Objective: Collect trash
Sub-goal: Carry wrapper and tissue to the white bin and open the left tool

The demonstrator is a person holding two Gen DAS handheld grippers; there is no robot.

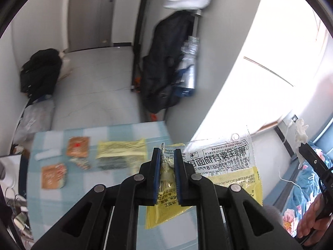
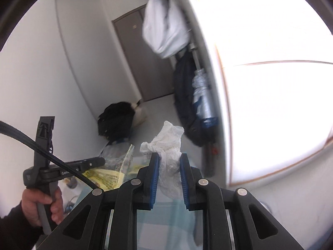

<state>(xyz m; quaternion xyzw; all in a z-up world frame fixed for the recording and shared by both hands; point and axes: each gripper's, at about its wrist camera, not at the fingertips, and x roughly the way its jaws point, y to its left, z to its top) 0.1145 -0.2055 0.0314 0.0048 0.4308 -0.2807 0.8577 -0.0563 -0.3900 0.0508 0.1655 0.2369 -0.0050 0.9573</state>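
- Left gripper [image 1: 167, 156]: jaws clamped on a yellow-and-clear wrapper [image 1: 220, 162].
- Right gripper [image 2: 169, 160]: jaws pinched on a crumpled white tissue [image 2: 168, 143].
- More wrappers [image 1: 78, 146] lie at ten o'clock on the counter [image 1: 116, 179].

Both tongs, left [image 1: 167, 156] and right [image 2: 169, 160], clamped, angled downward.

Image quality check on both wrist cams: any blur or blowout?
Left wrist view: window blown out to white; table and orange packets motion-smeared, while the wrapper in the left claw stays sharp enough to read. Right wrist view: right side is pure glare; tissue in the right claw crisp, background soft. Both show fisheye bending.
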